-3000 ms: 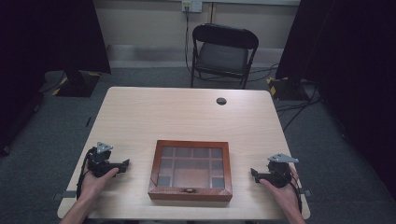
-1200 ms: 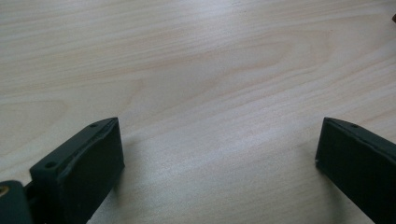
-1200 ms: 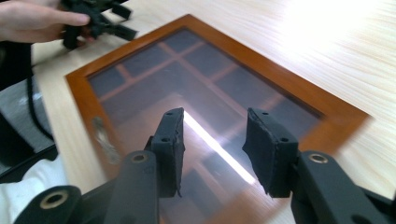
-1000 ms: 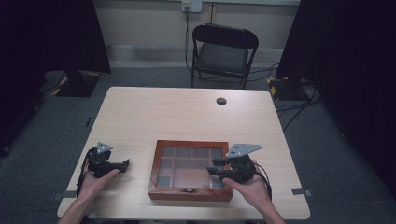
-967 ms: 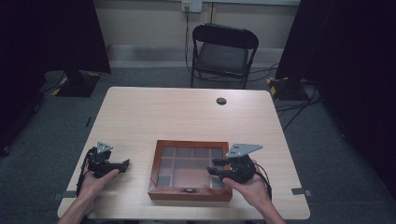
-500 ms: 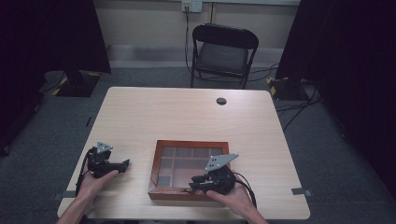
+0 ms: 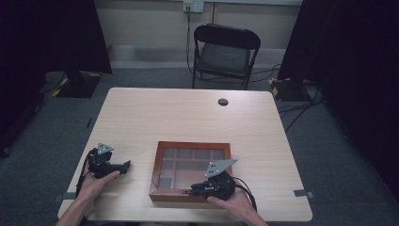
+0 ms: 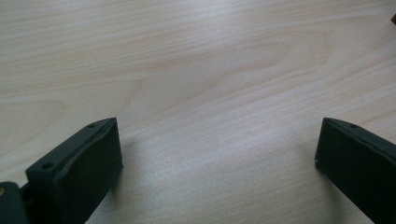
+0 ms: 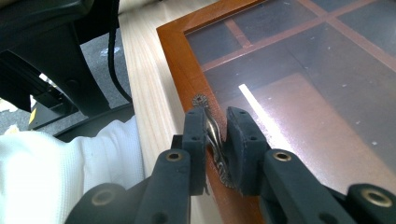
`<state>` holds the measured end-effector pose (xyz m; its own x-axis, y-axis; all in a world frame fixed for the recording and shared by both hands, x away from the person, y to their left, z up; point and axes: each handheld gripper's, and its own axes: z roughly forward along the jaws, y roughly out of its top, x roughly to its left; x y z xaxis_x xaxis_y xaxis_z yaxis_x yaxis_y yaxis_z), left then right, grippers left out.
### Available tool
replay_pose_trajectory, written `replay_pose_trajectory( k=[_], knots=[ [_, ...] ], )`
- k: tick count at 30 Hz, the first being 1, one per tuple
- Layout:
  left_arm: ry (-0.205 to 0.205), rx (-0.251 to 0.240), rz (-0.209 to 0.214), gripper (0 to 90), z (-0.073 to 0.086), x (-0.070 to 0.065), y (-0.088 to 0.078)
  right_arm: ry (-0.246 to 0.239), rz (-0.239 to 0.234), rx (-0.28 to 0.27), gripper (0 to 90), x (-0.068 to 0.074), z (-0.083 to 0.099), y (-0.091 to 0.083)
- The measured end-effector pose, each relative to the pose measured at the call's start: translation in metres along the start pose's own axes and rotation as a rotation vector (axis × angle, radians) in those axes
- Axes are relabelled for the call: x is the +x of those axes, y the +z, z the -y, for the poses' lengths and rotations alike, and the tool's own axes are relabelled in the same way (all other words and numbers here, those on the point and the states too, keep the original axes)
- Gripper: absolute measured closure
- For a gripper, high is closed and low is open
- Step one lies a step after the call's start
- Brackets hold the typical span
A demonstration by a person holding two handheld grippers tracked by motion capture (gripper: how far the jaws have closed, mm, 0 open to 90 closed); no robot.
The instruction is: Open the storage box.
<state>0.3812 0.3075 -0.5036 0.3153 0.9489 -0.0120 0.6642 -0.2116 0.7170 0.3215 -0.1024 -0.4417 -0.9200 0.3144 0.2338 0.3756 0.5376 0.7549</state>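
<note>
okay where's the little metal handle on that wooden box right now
The metal handle sits on the wooden box's near front edge, clamped between the right gripper's jaws.

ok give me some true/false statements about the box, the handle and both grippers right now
1. The right gripper has its jaws closed around the metal handle on the wooden box. True.
2. The box lid stands open. False: the glass lid lies flat and closed, with the dividers seen through it.
3. The left gripper holds a small object. False: its jaws are spread wide over bare table, with nothing between them.
4. A folding chair stands beyond the far edge of the table. True.
5. The left gripper rests on the box. False: it sits on the table to the left of the box, apart from it.
</note>
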Motion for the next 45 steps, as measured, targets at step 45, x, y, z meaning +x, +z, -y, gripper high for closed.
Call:
replay_pose_trajectory(
  k=[45],
  knots=[
    [0.046,-0.063,0.117,18.0,-0.007,-0.010,-0.014,-0.069,-0.011,-0.003,82.4,0.000,-0.013,-0.016]
  ],
)
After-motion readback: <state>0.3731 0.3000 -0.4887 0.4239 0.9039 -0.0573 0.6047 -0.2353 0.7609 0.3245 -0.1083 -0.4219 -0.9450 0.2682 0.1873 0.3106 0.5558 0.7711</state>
